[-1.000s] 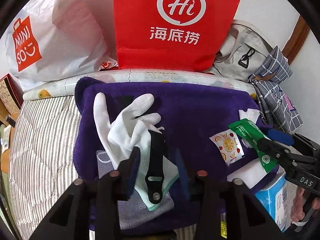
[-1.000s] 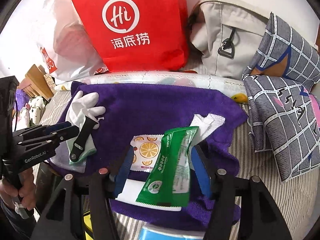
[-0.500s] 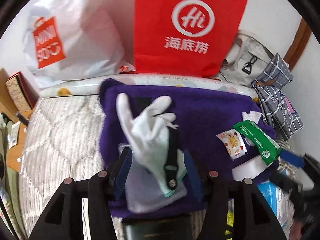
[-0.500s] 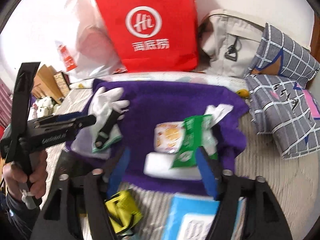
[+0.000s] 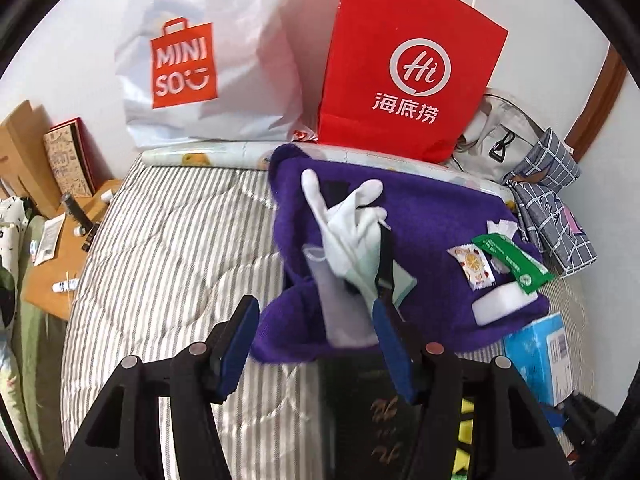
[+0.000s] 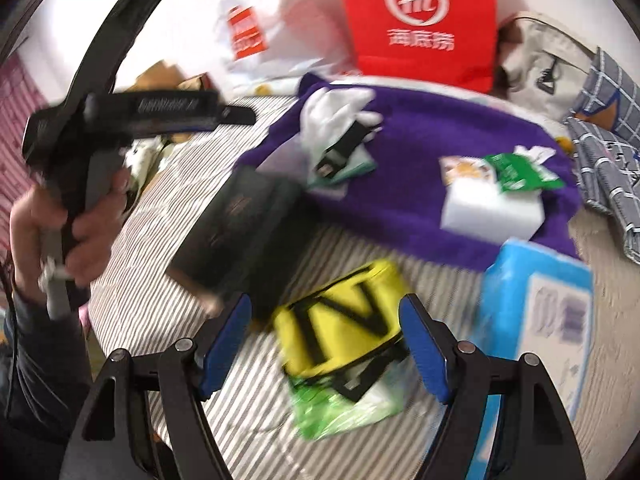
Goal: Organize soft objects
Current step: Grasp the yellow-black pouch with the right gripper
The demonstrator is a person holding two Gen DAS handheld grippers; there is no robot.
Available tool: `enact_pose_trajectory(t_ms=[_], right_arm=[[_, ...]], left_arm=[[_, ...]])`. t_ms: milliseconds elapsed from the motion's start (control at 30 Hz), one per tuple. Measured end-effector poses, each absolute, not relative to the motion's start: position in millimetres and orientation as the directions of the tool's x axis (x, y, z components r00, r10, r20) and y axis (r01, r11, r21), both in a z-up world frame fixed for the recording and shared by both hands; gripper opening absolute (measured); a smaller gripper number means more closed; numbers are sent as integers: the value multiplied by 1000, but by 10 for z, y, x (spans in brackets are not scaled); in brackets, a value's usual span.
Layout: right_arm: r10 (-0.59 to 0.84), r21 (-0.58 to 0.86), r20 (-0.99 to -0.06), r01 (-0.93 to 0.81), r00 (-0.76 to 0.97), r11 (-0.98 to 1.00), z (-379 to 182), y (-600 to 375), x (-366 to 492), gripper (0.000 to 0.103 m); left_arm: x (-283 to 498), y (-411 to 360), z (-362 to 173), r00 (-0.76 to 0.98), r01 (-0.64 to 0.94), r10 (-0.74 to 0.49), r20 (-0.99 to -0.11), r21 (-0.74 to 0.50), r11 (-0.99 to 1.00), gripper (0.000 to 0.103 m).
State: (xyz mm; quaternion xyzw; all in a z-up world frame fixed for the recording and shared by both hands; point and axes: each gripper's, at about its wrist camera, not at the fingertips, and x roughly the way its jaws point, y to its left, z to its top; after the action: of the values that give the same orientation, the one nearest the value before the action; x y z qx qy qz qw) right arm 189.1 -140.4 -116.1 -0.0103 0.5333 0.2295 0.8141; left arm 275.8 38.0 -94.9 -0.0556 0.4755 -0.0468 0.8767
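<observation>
Both sets of fingers spread wide and empty, left gripper (image 5: 316, 344) just short of the purple towel's (image 5: 432, 216) near edge on the striped bed (image 5: 168, 248). White glove (image 5: 348, 220) heaped on the towel, surely light, limp and floppy. Best pinched at the bunched palm, not a loose fingertip; right gripper (image 6: 324, 340) over the yellow pouch (image 6: 344, 320).

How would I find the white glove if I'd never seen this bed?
Look for the big purple towel spread on the striped bed, just below the red bag. On the towel's left half lies the white glove, fingers pointing toward the bags. It is the only hand-shaped thing there, with a black strap across it.
</observation>
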Motion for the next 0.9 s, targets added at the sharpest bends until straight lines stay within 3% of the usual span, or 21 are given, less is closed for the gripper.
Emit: enact_pose_trajectory(t_ms=[67,133,333,400,500,900], right_arm=[[351,208,-883,-412,311,887,-1220,-1306,1809,61],[337,194,-896,-429,287,882,-1282,-1235,1768,40],[236,62,-921,-480,312,875,-1498,-1043,1737,39],[184,1,-925,-484,332,875,-1596,-1002,1743,28],[224,16,-896,-475,383,880,-1456,-1080,1685,14],[346,136,-805,-418,481,898,-724,-1444,1156,14]], left_arm=[[2681,430,-948,546,23,-138,-826,-150,988,57],[2597,490,-949,549,17,-135,-825,-150,989,57],[2399,640,-964,548,-9,-116,-829,-145,989,57],[2328,682,-962,546,-15,-111,-830,-143,990,57],[2233,713,-930,547,-18,-97,-831,-127,992,57],[1781,650,-823,574,-25,-90,-814,-128,992,57]])
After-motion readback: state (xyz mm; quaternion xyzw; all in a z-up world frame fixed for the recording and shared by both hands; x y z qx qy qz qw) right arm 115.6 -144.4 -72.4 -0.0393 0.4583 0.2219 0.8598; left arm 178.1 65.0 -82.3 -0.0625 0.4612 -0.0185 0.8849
